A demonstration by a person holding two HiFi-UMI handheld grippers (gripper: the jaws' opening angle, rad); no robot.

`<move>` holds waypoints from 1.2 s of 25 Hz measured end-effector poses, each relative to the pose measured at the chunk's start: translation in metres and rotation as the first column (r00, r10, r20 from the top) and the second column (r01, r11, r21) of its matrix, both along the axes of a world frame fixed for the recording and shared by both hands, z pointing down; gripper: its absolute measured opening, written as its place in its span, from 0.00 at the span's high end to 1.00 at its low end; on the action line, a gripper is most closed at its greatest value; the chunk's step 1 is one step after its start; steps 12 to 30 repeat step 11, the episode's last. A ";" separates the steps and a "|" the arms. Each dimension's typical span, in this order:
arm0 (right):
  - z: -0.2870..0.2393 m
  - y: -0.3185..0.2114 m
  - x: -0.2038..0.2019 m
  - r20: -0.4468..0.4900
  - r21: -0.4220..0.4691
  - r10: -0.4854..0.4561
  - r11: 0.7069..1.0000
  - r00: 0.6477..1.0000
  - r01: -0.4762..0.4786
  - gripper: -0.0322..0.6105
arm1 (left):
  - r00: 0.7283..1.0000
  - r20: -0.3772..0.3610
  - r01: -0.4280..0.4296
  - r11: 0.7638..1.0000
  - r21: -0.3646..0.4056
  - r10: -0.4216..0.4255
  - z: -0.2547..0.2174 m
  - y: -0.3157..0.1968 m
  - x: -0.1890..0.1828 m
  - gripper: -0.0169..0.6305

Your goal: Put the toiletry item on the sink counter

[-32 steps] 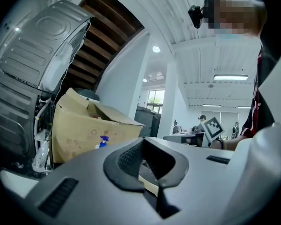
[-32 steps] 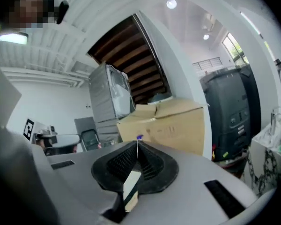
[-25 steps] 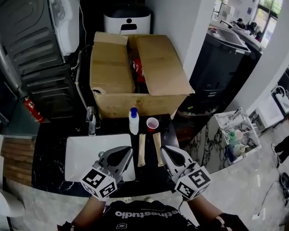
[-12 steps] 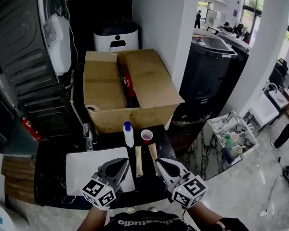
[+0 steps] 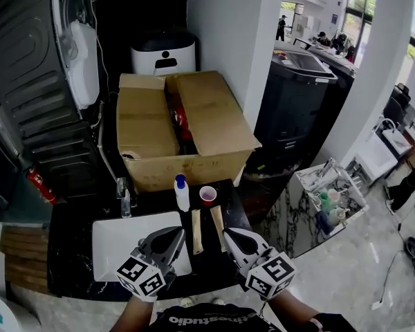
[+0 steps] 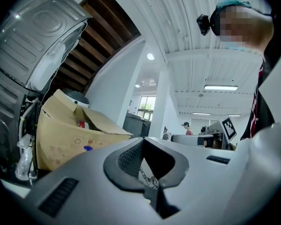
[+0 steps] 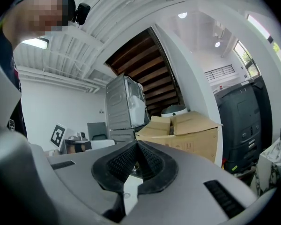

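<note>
Left hand-held gripper: your left hand-held gripper [image 5: 174, 235] hangs over the right part of the white sink [image 5: 117, 244]. In its own view the jaws are pressed together with nothing between them.
Right hand-held gripper: your right hand-held gripper [image 5: 232, 236] is over the dark counter [image 5: 69, 234], to the right of the sink. Its jaws are also pressed together and empty.
Gripper spacing: the two are apart, tips pointing away from you, and neither touches anything on the counter.
Toiletry bottle: the white bottle with a blue cap [image 5: 182, 193] stands upright at the back of the counter, just past the sink's far right corner and just in front of the cardboard box [image 5: 183, 126]. It is well ahead of both grippers.
Pink cup: the pink cup [image 5: 207, 196] stands upright just to the right of the bottle.
Tan strips: two slim tan strips [image 5: 196, 231] lie flat on the counter, side by side. They sit between your gripper tips and run away from you toward the bottle and cup. What they are cannot be made out.
Faucet: the faucet [image 5: 124, 200] stands at the back rim of the sink, to the left of the bottle.
Cardboard box: its flaps are open and something red shows inside.
Off the counter: a white rack [image 5: 328, 199] holding small bottles stands lower down, to your right.
</note>
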State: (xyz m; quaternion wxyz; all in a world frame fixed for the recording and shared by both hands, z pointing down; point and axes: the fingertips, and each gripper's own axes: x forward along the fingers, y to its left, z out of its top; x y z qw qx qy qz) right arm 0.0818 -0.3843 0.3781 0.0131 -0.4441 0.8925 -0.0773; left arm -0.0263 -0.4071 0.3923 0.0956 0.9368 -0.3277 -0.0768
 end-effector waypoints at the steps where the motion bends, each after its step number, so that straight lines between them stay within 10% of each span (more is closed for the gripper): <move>1: 0.000 0.000 0.000 -0.004 0.004 0.002 1.000 1.000 -0.002 0.89 | 1.000 -0.001 0.004 1.000 -0.004 -0.004 -0.001 0.000 0.000 0.95; 30: -0.002 0.001 -0.006 -0.008 0.004 -0.001 1.000 1.000 0.001 0.89 | 1.000 0.004 0.008 1.000 -0.003 -0.008 -0.002 -0.001 -0.008 0.95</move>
